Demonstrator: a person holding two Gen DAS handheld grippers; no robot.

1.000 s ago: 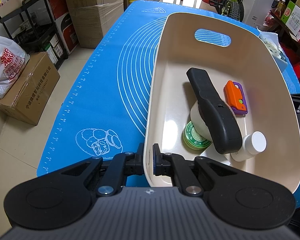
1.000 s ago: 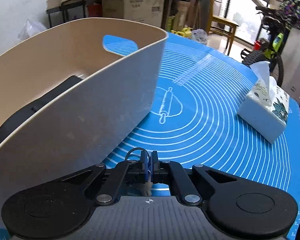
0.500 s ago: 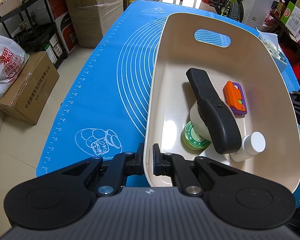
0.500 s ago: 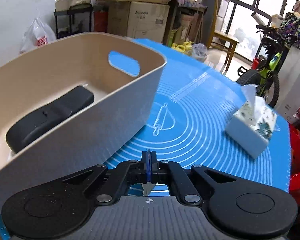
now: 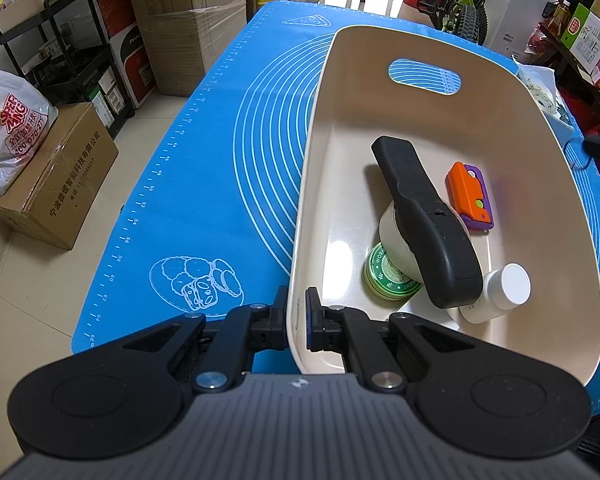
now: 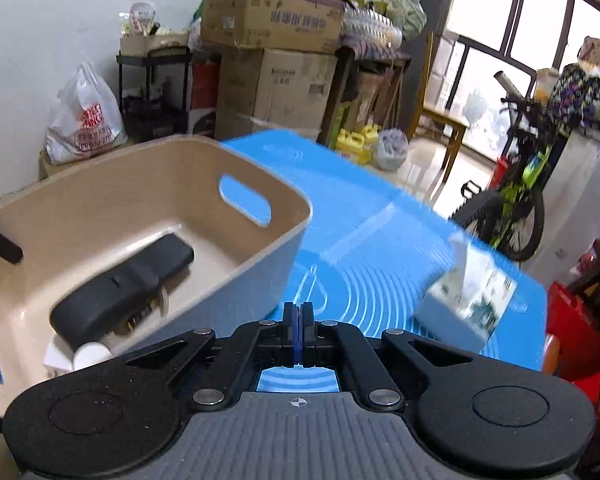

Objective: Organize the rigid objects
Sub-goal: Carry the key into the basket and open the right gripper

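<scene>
1. Five rigid objects lie inside the beige bin (image 5: 428,60): black device (image 5: 428,216), orange case (image 5: 469,194), green tin (image 5: 388,278), white bottle (image 5: 500,292) and a white round thing under the device.
2. The left gripper (image 5: 297,322) stays clamped on the bin's near rim, as before.
3. The right gripper (image 6: 299,326), jaws fully together and holding nothing, has risen away from the bin's outer wall.
4. The sorting seems finished; the bin rests on the blue mat (image 5: 220,152) on the surface.

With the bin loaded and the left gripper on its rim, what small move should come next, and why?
Probably release the bin: the left gripper clamps its near rim, the items already lie inside, and the right gripper is shut, empty and apart from it.
</scene>
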